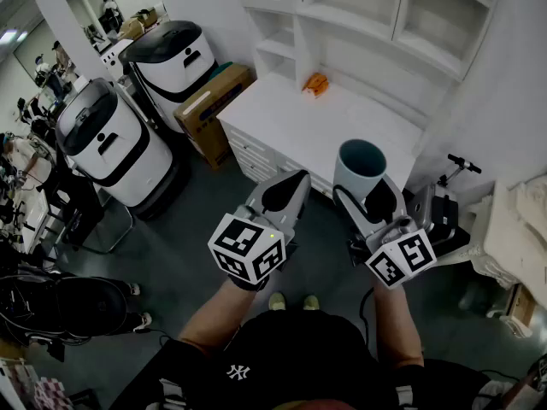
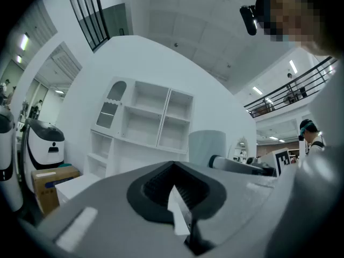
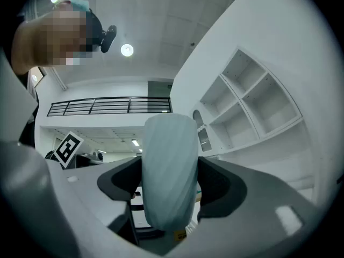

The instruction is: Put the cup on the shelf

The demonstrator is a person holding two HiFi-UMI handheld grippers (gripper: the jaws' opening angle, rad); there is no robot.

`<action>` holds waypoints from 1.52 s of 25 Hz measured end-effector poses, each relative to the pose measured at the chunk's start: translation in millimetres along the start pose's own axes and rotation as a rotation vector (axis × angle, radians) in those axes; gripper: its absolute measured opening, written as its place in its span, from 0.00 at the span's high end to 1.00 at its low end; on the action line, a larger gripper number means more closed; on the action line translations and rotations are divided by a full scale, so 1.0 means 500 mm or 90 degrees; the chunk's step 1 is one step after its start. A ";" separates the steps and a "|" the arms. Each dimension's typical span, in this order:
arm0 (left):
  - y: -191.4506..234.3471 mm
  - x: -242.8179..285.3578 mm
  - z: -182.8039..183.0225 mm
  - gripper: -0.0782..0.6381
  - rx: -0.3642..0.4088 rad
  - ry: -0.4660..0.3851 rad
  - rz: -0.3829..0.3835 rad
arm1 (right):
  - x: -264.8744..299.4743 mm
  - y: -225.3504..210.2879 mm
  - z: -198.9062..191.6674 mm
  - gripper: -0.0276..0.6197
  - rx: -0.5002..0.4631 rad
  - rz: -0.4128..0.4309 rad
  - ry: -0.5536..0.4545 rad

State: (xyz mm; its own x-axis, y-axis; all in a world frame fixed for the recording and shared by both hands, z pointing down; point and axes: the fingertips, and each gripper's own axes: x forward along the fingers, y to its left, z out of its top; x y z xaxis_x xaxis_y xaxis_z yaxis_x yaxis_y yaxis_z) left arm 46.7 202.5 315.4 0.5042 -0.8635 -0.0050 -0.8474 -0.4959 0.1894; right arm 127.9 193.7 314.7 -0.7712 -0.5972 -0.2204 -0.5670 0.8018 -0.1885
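My right gripper has its jaws closed on the pale blue-grey cup, one pad on each side of its wall, and it holds the cup upright in the air, just over the front edge of the white table and toward its right corner. The left gripper has its jaws together with nothing between them, in front of the same edge. I judge this is the carrying step: the cup is gripped but not yet placed. The shelf stands above the back edge. A small orange thing lies near that edge. Next I must raise the cup forward over the table into a free compartment, keeping it level.
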 end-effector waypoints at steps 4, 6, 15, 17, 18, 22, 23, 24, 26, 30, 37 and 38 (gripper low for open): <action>0.000 0.006 -0.005 0.89 -0.002 0.001 0.002 | -0.002 -0.008 -0.002 0.42 0.006 0.001 -0.001; 0.001 0.008 -0.007 0.89 -0.002 0.001 0.003 | -0.002 -0.010 -0.002 0.42 0.008 0.001 -0.002; 0.002 0.015 0.000 0.89 0.004 -0.002 0.013 | -0.010 -0.021 0.019 0.42 0.046 0.017 -0.024; 0.003 0.013 0.002 0.89 0.004 -0.002 0.017 | -0.010 -0.023 0.022 0.42 0.055 0.019 -0.028; 0.002 0.013 0.000 0.89 0.003 -0.001 0.019 | -0.011 -0.023 0.021 0.42 0.060 0.021 -0.028; -0.008 0.018 -0.011 0.89 0.004 0.003 0.027 | -0.019 -0.030 0.018 0.42 0.080 0.035 -0.030; -0.010 0.019 -0.012 0.89 0.005 0.004 0.030 | -0.021 -0.032 0.018 0.42 0.084 0.038 -0.031; -0.013 0.020 -0.014 0.89 0.005 0.004 0.033 | -0.023 -0.035 0.019 0.42 0.088 0.040 -0.031; -0.016 0.024 -0.016 0.89 0.006 0.006 0.039 | -0.025 -0.043 0.020 0.42 0.092 0.041 -0.031; -0.023 0.033 -0.023 0.89 0.010 0.010 0.051 | -0.033 -0.059 0.022 0.42 0.087 0.043 -0.030; 0.001 0.060 -0.041 0.89 0.008 0.005 0.060 | -0.016 -0.090 0.002 0.42 0.073 0.042 -0.023; 0.017 0.065 -0.038 0.89 0.005 0.006 0.058 | 0.001 -0.092 -0.001 0.42 0.074 0.040 -0.021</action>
State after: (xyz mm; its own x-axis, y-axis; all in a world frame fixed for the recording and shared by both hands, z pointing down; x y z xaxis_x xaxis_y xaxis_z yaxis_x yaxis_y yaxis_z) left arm 58.8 172.0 335.3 0.4266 -0.9042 0.0217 -0.8913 -0.4161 0.1802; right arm 153.6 156.6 323.6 -0.7930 -0.5478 -0.2666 -0.4793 0.8311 -0.2821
